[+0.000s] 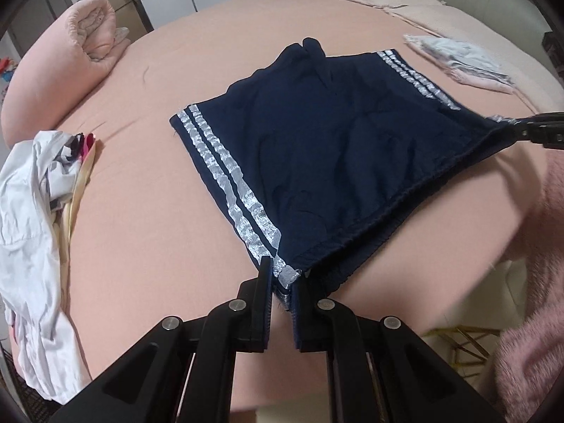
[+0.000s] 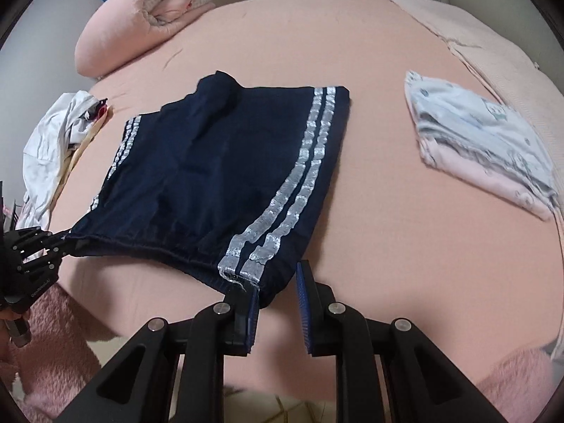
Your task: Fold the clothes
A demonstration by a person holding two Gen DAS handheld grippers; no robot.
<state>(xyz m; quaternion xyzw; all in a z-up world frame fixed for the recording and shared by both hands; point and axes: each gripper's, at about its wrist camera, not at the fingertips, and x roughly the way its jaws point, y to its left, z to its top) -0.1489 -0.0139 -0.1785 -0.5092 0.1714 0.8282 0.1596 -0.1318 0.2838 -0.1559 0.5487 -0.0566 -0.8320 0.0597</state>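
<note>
Navy shorts (image 1: 335, 148) with silver side stripes lie flat on the pink bed (image 1: 197, 63), legs pointing away and waistband toward me. My left gripper (image 1: 284, 278) is shut on the waistband's left corner, at the end of the stripes. In the right wrist view, the shorts (image 2: 218, 162) run to my right gripper (image 2: 276, 290), whose blue pads hold the bunched right waistband corner. Each view shows the other gripper too: the right gripper (image 1: 518, 128) at the far corner, the left gripper (image 2: 53, 243) at the left. The waistband is stretched between them.
A crumpled white garment (image 1: 31, 190) lies at the bed's left edge. A folded pile of pale clothes (image 2: 486, 144) sits to the right. A rolled pink blanket (image 2: 141, 10) lies at the far left. Fluffy pink sleeves (image 1: 528, 317) show near the front edge.
</note>
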